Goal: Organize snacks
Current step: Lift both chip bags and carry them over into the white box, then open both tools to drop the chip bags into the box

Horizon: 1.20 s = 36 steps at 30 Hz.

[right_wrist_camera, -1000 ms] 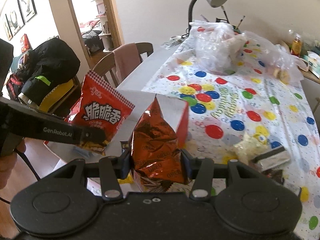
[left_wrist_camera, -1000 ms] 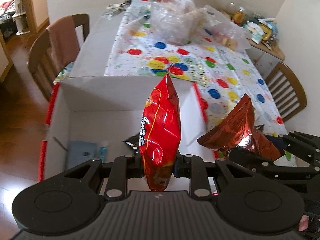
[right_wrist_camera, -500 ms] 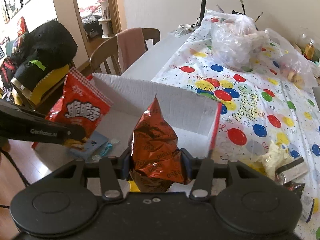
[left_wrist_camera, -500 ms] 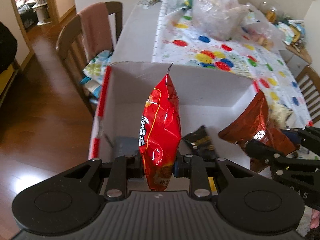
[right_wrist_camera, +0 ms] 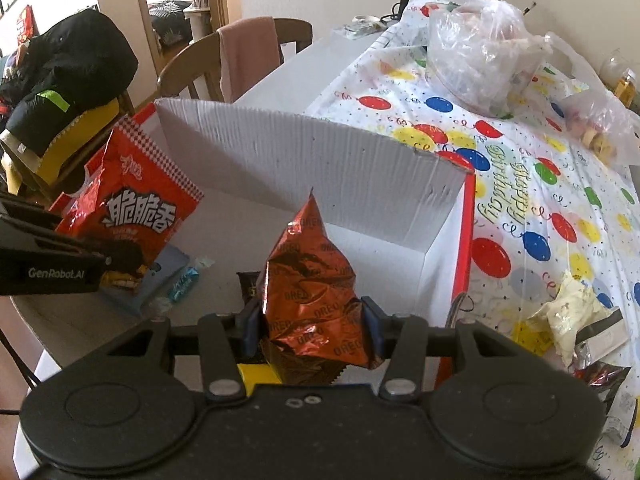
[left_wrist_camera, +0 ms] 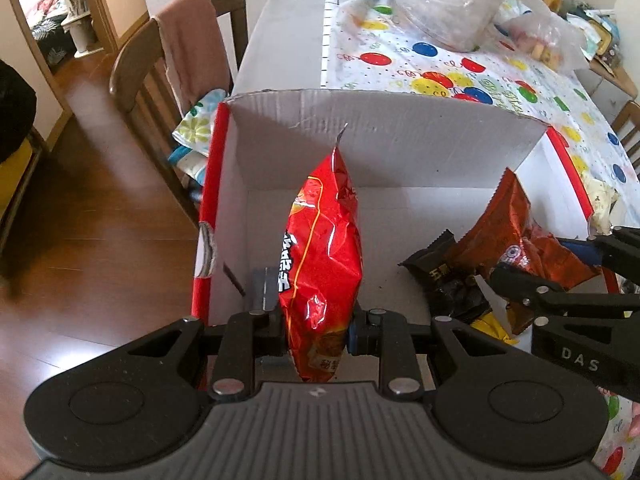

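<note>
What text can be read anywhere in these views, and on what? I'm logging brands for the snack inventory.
"脆脆香": red snack bag, held in the left gripper.
"OREO", repeated: copper foil bag, held in the right gripper.
"GenRobot.AI": side of the left gripper, seen from the right wrist.
"DAS": side of the right gripper, partly cut off.
"Happy Birthday": balloon tablecloth.
Black wrapper in the box: too blurred to read.

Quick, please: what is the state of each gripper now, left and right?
Left gripper: closed on the red snack bag.
Right gripper: closed on the copper Oreo bag.
</note>
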Available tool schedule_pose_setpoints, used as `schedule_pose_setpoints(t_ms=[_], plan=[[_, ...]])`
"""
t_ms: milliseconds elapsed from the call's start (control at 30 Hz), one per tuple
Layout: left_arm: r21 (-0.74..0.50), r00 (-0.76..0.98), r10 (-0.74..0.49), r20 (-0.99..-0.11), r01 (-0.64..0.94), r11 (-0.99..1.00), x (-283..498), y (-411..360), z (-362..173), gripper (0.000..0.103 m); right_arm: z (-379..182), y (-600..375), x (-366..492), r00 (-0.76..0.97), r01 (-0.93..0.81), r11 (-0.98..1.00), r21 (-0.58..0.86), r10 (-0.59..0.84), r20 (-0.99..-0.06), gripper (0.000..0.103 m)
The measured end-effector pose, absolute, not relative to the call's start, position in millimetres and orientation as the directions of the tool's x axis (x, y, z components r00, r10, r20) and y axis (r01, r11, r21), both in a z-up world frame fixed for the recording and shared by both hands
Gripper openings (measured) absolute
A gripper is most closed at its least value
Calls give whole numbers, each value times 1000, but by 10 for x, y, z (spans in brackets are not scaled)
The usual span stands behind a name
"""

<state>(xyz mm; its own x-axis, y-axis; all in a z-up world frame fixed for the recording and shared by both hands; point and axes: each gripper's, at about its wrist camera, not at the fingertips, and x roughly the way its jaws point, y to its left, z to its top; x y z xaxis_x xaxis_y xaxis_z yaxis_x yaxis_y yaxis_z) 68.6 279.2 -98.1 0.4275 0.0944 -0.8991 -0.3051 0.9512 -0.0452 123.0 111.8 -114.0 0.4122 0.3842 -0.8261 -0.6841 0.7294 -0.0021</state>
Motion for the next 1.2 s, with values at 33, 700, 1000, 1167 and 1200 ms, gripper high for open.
schedule_pose_setpoints(t_ms=[33,700,1000,1167,1200], plan=[[-49,426,89,-900,-302,952,690,2790,-987,24,-1144,1121,1225,414,-685,728,-6,383,-826,49],[-45,397,63,-916,-257,965,694,2620,-1060,27,-1074,1008,1167,390,-681,733,15,380,-839,65],[-57,444,61,-894,-248,967,591,2566,-890,54,-887,900,1080,400,-677,735,45,417,-816,76],[-76,497,52,-866,-234,969,519,2504,-706,62,-748,800,1024,408,-672,738,64,440,-800,80],[-78,506,52,-861,-231,970,505,2489,-674,63,-712,769,1011,410,-672,738,68,447,-795,82]])
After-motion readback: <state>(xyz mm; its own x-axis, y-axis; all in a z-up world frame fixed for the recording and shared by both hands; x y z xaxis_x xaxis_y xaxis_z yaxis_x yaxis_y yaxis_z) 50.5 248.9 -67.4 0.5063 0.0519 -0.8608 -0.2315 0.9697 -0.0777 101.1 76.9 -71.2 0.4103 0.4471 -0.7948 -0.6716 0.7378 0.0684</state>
